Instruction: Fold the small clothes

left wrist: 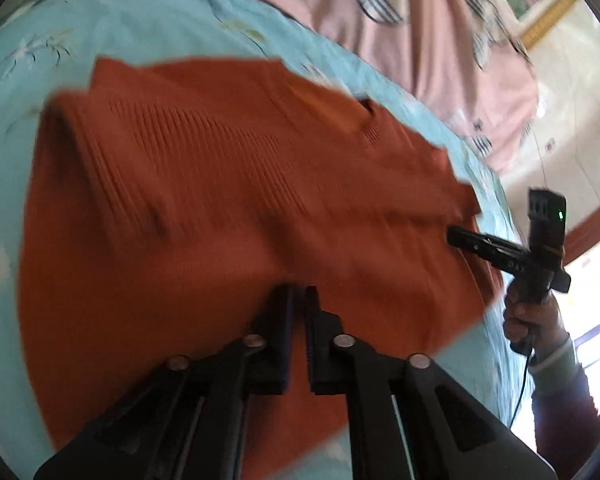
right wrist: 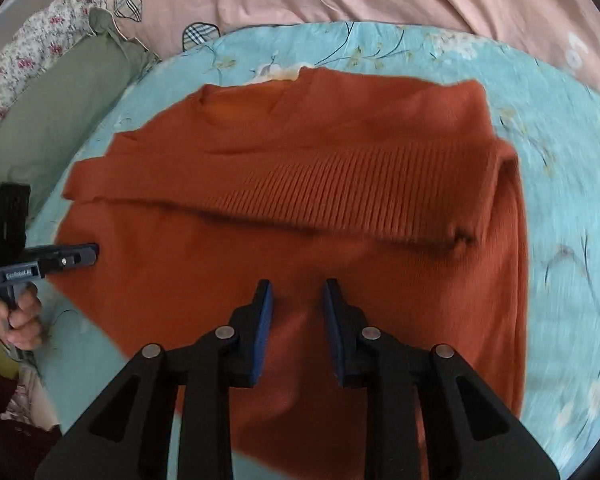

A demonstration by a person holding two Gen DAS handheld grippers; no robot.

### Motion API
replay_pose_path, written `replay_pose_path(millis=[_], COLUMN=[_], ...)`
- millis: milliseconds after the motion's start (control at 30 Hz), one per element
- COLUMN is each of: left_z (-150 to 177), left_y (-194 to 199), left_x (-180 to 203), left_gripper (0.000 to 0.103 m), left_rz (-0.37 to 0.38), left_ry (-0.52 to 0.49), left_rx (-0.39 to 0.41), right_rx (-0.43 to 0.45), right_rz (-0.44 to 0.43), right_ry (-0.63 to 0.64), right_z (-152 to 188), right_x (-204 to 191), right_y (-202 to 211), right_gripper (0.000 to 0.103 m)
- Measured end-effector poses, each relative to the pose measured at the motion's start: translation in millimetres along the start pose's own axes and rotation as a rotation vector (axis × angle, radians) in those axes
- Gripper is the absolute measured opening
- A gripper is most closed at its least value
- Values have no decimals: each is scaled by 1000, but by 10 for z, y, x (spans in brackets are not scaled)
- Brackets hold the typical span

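Lying flat on the light blue bedsheet (right wrist: 560, 200): the orange sweater (right wrist: 300, 208), one ribbed sleeve (right wrist: 352, 196) already folded across. Hovering above it, left gripper (left wrist: 299, 312) fingers nearly pressed together, gripping nothing; right gripper (right wrist: 296, 312) fingers spread. Pinching hem corners together next, probably, lifting evenly.

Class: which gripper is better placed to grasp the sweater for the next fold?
Right, probably: the right gripper hangs with open jaws over the orange sweater; the left gripper looks shut.
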State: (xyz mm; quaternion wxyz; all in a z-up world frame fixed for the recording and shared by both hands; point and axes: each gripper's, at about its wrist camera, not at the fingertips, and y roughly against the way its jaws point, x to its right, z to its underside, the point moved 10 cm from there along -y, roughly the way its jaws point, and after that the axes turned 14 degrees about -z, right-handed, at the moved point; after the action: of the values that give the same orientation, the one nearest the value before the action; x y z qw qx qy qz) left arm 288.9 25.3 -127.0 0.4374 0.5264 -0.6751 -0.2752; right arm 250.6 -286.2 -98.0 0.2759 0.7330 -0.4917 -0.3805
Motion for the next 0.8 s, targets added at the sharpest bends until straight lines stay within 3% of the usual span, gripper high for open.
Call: replay_pose_path(millis=[67,133,200,267,333,400,567,633,700,800], left_z=[-335,-606,-804,-913,-858,-657,-31,301,628,1009], left_y=[-10,26,90,232,377,485,716,798,875,915], left_x=[-216,-421,-617,-801,-867,-839,-464,-255,-101,33], left_gripper=[1,1,11,15,18,19,23,33,55,65], left_rz=[-40,-97,-161,-145,-117,-108,17,57,76,107], left_ry=[72,139,191,259,292,283,252,221,203,247], left_rx=[48,94,130,162,186,185,141,112,86,52], right_rx=[50,137,239,317,343,345,333,346,358,363], right_rz=[77,85,109,82,79,61,-2,-30,-59,-94], right_ry=[-23,-109,-236,-320,-311,-283,-281,-301,-326,-359], right_z=[-239,-456,-593,-646,-575,-451,117,341,515,806], right_x=[251,503,789,874,768,594,179,22,-87,-291], right_y=[22,78,202,330,417,455,468,503,511,532], right_gripper=[26,26,26,26,28,28,28,29,29,29])
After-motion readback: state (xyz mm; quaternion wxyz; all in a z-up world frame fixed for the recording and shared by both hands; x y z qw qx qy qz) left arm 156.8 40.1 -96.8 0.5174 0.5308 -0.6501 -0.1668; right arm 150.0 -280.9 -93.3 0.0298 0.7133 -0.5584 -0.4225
